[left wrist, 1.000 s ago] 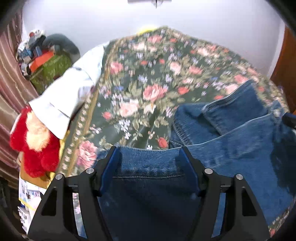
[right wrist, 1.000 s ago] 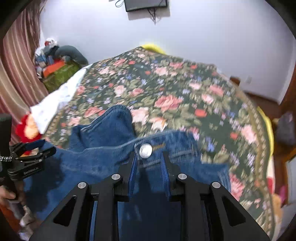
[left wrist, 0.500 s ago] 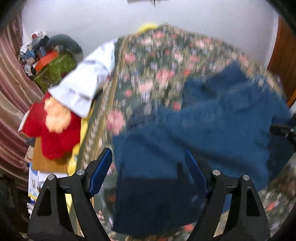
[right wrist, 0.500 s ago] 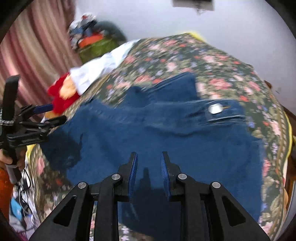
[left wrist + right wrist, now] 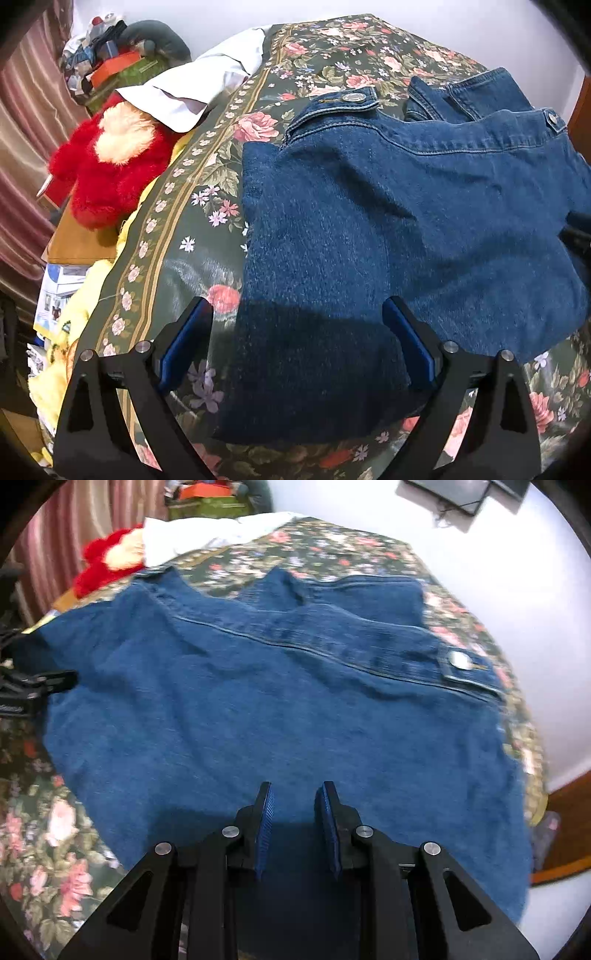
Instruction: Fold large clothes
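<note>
- The denim jacket (image 5: 388,229) lies spread flat over the floral bedspread (image 5: 177,266), its back panel up and a long seam running across it; its near hem sits close to the bed's front edge, right under both tools
- A metal snap button (image 5: 353,97) shows on the tab at the jacket's far left corner in the left wrist view; a second button (image 5: 459,661) shows on the tab at the right side in the right wrist view
- A folded part of the denim, perhaps a sleeve or collar (image 5: 476,92), pokes out beyond the far edge of the jacket
- The left gripper (image 5: 298,325) hangs over the jacket's near left corner with its blue pads far apart; its jaws have just been opening, and the cloth lies loose beneath them, not pinched
- The right gripper (image 5: 298,805) hangs over the near hem toward the jacket's right half; its pads stand close together with a narrow gap, and the jaws have just eased apart a little; no denim sits between them, the cloth is simply below
- In the right wrist view the other tool shows as a black shape at the left edge, above the jacket's left side
- Off the bed's left side sit a red plush toy (image 5: 107,166) and a white cloth (image 5: 199,85); a striped curtain (image 5: 22,110) hangs behind them; the wall beyond the bed is plain white
</note>
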{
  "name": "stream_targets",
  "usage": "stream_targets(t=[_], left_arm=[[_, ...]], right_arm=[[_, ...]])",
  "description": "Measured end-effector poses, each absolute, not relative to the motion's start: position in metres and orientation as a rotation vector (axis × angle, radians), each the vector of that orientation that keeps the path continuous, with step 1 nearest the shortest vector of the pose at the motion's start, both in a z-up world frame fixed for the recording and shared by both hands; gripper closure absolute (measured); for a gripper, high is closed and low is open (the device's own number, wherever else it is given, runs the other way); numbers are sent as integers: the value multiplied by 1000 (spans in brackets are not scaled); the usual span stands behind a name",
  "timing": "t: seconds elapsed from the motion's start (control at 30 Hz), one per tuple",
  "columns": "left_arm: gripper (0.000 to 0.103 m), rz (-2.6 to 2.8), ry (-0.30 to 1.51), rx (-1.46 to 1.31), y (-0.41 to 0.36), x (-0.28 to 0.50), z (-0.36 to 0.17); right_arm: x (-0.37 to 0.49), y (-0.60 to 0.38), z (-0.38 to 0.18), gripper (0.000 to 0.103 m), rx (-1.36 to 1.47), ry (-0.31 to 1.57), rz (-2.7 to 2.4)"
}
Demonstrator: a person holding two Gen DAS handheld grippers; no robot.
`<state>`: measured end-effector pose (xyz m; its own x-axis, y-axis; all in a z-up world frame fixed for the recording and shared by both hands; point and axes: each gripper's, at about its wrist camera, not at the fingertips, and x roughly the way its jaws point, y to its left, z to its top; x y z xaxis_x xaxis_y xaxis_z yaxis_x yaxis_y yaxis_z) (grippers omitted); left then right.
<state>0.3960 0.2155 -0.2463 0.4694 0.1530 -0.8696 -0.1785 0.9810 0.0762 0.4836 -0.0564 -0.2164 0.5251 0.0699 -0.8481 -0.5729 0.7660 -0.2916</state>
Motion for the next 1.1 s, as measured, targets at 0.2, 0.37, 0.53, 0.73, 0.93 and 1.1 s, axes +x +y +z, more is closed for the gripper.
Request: stream_targets(t=[0.2, 0.37, 0.53, 0.73, 0.93, 1.1], left_arm=[[8, 183, 1065, -45, 221, 390, -245], [8, 188, 1066, -65, 222, 383, -243], [8, 212, 1074, -121, 225, 373, -238], [7, 257, 1057, -116, 232, 348, -221], [7, 339, 1058, -172, 254, 323, -205], [7, 310, 993, -299, 252, 313, -187]], right_arm=[[499, -119, -200, 6, -491, 932, 305], [498, -158, -188, 6, -366, 960, 339], [492, -184, -184, 4, -327, 967, 300], [489, -227, -182, 4, -153, 1046, 249], [476, -224, -161, 4, -151, 1026, 224], [454, -178, -133, 4, -236, 914, 331]])
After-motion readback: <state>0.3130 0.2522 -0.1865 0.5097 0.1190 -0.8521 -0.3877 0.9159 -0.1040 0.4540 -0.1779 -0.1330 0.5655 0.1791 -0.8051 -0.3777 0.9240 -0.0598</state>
